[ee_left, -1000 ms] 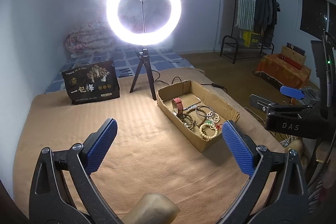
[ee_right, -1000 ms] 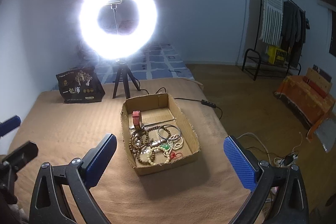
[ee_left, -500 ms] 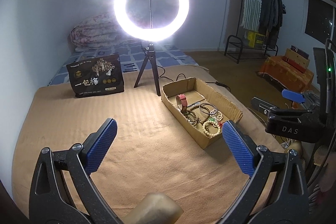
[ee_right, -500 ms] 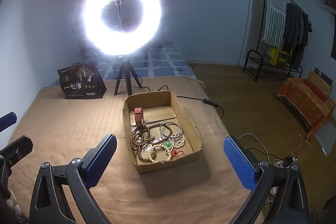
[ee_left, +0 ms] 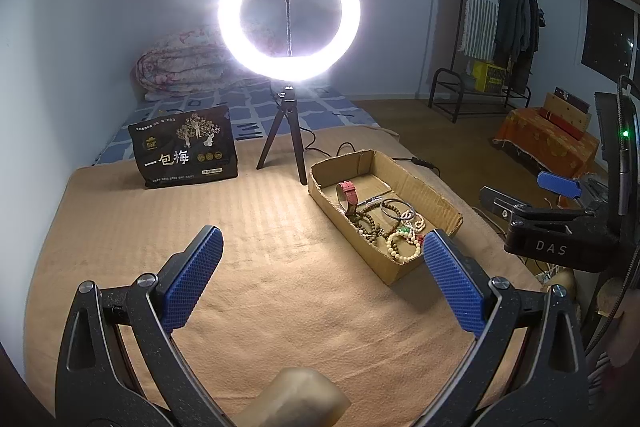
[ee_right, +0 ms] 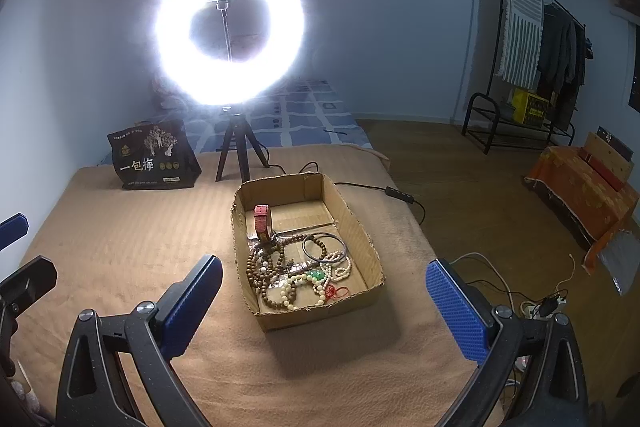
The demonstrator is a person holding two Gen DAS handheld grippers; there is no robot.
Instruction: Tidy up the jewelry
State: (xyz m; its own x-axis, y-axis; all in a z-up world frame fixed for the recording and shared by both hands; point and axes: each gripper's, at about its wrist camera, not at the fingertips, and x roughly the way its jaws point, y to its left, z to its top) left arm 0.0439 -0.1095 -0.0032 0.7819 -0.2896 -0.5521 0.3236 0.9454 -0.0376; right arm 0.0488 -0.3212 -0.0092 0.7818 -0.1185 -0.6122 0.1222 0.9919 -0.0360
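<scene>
A shallow cardboard box [ee_right: 360, 227] [ee_left: 436, 199] sits on the tan blanket. It holds a red watch [ee_right: 263, 221] [ee_left: 349, 193], brown bead strings [ee_right: 262, 267] [ee_left: 366, 223], white bead bracelets [ee_right: 316, 285] [ee_left: 402, 247] and a metal bangle [ee_right: 323, 246]. My left gripper [ee_left: 322, 279] is open and empty, hovering left of and nearer than the box. My right gripper [ee_right: 322, 301] is open and empty, in front of the box's near end. The right gripper also shows at the right edge of the left wrist view [ee_left: 556, 211].
A lit ring light [ee_left: 289, 15] on a small tripod [ee_right: 236, 147] stands behind the box, its cable [ee_right: 394, 193] trailing off right. A black snack bag [ee_left: 186, 151] stands at back left. The bed edge drops to the wooden floor [ee_right: 480, 211] on the right.
Both cameras have shifted slightly, so the box and ring light sit a little further right in each view. Both grippers stay open and empty.
</scene>
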